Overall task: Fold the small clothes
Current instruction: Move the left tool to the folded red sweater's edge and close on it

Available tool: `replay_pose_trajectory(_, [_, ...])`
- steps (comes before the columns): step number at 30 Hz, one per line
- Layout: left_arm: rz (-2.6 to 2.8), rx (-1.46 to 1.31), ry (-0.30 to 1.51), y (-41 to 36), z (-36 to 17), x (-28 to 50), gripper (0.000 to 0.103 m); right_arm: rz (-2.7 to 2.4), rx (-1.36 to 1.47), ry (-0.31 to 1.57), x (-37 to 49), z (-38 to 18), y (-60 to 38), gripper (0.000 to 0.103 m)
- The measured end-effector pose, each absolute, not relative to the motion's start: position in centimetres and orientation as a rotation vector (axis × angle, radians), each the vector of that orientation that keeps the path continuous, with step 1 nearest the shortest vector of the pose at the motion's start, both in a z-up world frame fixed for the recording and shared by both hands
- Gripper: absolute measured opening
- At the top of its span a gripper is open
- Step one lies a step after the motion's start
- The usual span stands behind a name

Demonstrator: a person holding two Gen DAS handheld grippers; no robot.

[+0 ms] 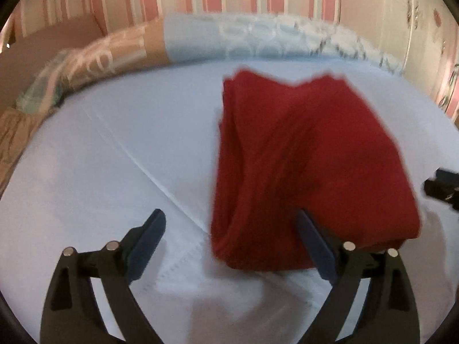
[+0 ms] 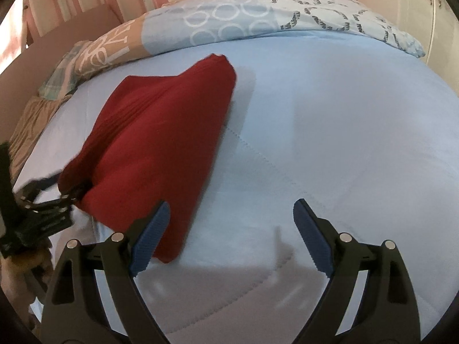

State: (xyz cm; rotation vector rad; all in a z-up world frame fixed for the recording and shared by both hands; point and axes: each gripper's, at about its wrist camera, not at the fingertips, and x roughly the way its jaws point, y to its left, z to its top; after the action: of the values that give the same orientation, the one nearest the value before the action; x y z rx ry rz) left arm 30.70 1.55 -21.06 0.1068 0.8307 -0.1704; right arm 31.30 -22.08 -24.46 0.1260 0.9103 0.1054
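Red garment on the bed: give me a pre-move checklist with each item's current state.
1. Left gripper open: ok, fingers spread wide.
2. Right gripper open: ok, nothing between its fingers.
3. Red garment already folded over: ok, doubled layers show.
4. Garment flat on the light blue bedsheet: not ok, near end bunched and raised around the left gripper's finger.
5. Patterned pillow clear of garment: ok.
6. Fold edges aligned: cannot tell, blurred.

Soft indoor light, motion blur
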Motion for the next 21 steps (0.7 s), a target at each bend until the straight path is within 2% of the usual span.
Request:
replay_pose_trajectory(6, [-0.137, 0.152, 0.762, 1.8, -17.4, 30.8, 0.094, 0.104, 0.133, 0.910, 31.3, -24.5, -22.2, 0.089])
replay_pose_trajectory(11, [-0.138, 0.182, 0.755, 0.4, -16.5, 33.6, 0.094, 0.104, 0.129, 0.916, 31.3, -24.7, -22.0, 0.090])
replay_pose_trajectory(14, [-0.138, 0.223, 0.788, -1.0, -17.7, 35.7, 0.094, 0.099, 0.132, 0.920, 31.5, -24.8, -22.2, 0.090])
replay_pose_trajectory(18, [-0.077, 0.289, 0.891, -0.6, -22.2, 38.5, 0.096, 0.094, 0.130, 0.927, 31.6, -25.0, -22.3, 0.091])
replay_pose_trajectory(21, [-0.055, 0.236, 0.897, 1.0, -22.9, 39.1, 0.102, 0.092, 0.128, 0.929, 31.6, -25.0, -22.4, 0.091])
